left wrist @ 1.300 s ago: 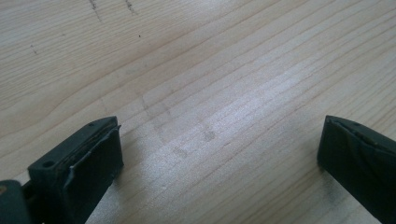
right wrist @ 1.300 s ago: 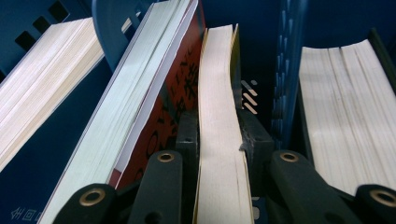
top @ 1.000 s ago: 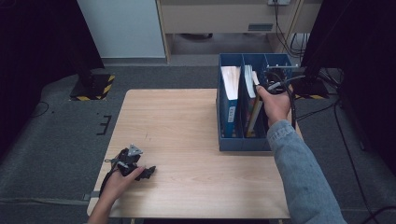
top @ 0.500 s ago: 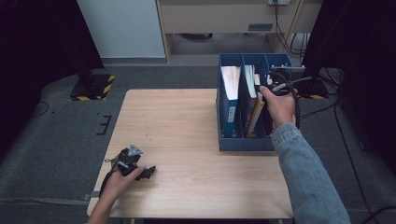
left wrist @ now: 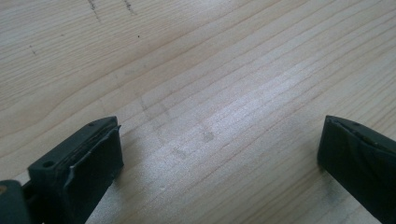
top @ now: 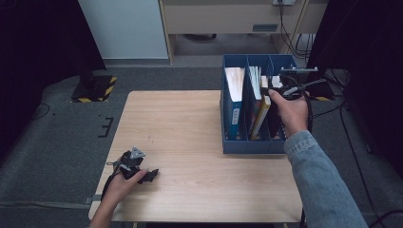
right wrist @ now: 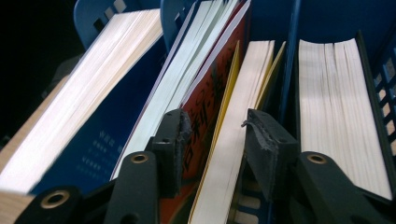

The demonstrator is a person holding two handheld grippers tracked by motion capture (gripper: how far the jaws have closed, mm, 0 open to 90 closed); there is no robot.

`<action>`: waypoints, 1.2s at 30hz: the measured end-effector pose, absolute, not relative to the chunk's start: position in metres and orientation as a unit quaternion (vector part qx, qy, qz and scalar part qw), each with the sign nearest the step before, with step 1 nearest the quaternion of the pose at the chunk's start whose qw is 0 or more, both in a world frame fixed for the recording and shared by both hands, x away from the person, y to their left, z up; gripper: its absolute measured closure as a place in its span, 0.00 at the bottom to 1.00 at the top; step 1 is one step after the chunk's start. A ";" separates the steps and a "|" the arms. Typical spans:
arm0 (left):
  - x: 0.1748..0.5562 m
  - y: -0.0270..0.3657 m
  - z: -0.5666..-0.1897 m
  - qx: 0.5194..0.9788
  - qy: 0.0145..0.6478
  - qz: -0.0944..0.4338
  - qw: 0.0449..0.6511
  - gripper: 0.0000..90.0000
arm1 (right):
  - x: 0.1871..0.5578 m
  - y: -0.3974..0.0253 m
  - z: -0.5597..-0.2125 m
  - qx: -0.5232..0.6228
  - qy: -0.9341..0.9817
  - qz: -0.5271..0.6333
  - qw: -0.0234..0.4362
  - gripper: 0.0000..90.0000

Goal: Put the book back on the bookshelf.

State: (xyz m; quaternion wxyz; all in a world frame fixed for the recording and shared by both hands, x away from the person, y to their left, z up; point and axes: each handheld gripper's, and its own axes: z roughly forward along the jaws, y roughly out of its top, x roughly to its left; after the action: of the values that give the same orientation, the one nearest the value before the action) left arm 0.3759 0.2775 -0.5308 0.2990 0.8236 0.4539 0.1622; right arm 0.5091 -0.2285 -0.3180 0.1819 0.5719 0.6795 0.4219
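A blue three-slot file holder (top: pixel 247 145) stands on the right of the wooden table (top: pixel 190 123) with books upright in it. My right gripper (top: pixel 280 88) hovers over its slots. In the right gripper view my right gripper (right wrist: pixel 217 122) is open and narrowed, its jaws astride the top edge of a thin yellow-covered book (right wrist: pixel 238 116); a strip of the red-covered book (right wrist: pixel 210 79) shows between the left jaw and the yellow one. My left gripper (top: pixel 151 174) lies on the table near the front left, open (left wrist: pixel 219 154) over bare wood.
A thick blue book (right wrist: pixel 93 140) fills the left slot, and a dark-covered book with white pages (right wrist: pixel 336 107) stands in the right slot. The yellow book's spine (top: pixel 260 116) leans in the middle slot. Cables trail off the table's right side.
My right hand has shifted slightly down and toward the person over the file holder. The left gripper has stayed where it was.
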 end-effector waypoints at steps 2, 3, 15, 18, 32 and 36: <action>0.376 0.277 -0.531 0.824 0.454 0.162 0.299 0.00 | 0.501 -0.230 -0.316 0.565 0.686 0.420 0.187 0.61; 0.376 0.278 -0.531 0.825 0.452 0.162 0.297 0.00 | 0.499 -0.232 -0.315 0.561 0.687 0.421 0.190 0.61; 0.376 0.277 -0.531 0.825 0.453 0.162 0.297 0.00 | 0.482 -0.237 -0.314 0.544 0.701 0.421 0.189 0.52; 0.376 0.277 -0.531 0.825 0.452 0.162 0.297 0.00 | 0.477 -0.239 -0.316 0.542 0.703 0.422 0.184 0.47; 0.376 0.277 -0.531 0.825 0.453 0.162 0.297 0.00 | 0.455 -0.242 -0.332 0.527 0.715 0.418 0.190 0.32; 0.376 0.277 -0.531 0.825 0.452 0.162 0.297 0.00 | 0.444 -0.242 -0.338 0.521 0.716 0.421 0.194 0.31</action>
State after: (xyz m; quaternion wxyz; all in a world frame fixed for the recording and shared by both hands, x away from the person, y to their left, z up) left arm 0.3756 0.2768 -0.5306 0.2971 0.8251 0.4523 0.1622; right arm 0.4440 -0.2419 -0.3376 0.1943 0.5213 0.7162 0.4213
